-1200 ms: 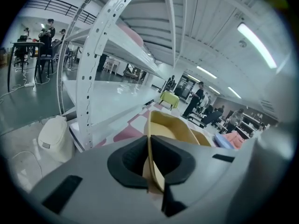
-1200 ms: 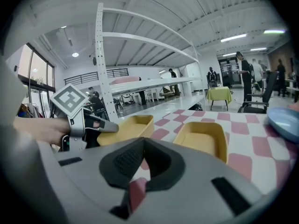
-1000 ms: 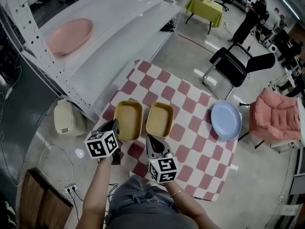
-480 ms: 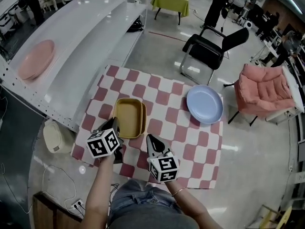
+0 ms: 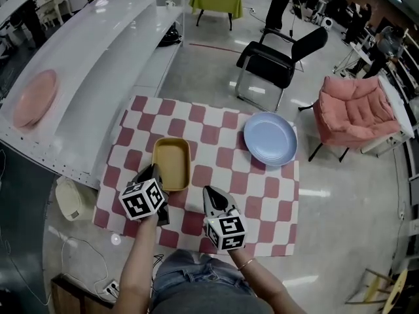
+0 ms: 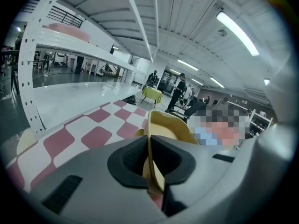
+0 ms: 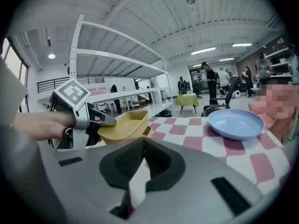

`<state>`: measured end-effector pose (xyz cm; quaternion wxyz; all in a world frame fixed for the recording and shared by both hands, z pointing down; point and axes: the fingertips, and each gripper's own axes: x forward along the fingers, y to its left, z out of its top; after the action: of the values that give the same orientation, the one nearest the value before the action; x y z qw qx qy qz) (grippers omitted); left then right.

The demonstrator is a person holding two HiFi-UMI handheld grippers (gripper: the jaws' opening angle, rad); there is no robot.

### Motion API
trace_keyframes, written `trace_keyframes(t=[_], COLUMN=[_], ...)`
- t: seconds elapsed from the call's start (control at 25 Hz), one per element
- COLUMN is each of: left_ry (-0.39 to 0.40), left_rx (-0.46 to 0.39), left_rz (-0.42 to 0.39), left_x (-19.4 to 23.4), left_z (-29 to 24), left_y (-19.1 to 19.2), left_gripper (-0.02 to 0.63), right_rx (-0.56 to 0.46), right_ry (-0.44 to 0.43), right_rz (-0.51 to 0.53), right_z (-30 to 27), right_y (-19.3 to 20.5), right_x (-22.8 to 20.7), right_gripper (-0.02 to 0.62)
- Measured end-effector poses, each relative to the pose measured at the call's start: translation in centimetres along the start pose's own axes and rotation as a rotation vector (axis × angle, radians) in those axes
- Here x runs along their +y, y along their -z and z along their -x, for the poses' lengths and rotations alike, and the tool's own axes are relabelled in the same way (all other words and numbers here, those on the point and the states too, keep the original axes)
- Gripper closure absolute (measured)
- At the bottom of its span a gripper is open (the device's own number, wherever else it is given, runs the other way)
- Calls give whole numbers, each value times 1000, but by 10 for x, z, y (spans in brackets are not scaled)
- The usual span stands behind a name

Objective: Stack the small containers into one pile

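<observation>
Stack status on checkered cloth [image 5: 216,136]: one cloth, one blue plate [image 5: 270,139], two yellow containers [image 5: 171,164], two grippers.
Containers nested left of cloth centre, inside its edges. Plate by far right corner, open cloth between. Near edge: left gripper [image 5: 156,174] clamped narrow on top container's rim, right gripper [image 5: 213,198] closed, empty.

Table [image 5: 216,175] covered in red-and-white checks. Nested yellow containers [image 5: 171,164] sit toward its near left part, the upper one tilted. A blue plate [image 5: 270,139] lies flat near the far right corner, well apart from them.
</observation>
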<state>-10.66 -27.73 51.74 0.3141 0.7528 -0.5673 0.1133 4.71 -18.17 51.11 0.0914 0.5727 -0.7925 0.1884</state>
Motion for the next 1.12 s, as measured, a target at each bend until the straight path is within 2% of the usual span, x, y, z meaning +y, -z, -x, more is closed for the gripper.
trace_keyframes(t=[0.2, 0.72, 1.12], left_ry=[-18, -4, -4], left_rx=[27, 75, 86], left_rz=[15, 35, -6], left_x=[12, 18, 22], left_z=[-10, -30, -37], left_y=[7, 19, 25], left_gripper=[575, 574, 572], right_rx=[7, 52, 63], right_ry=[-4, -5, -8], right_rz=[0, -3, -4], right_z=[-9, -28, -38], right_y=[-1, 6, 7], right_x=[2, 1, 1], right_gripper=[584, 584, 584])
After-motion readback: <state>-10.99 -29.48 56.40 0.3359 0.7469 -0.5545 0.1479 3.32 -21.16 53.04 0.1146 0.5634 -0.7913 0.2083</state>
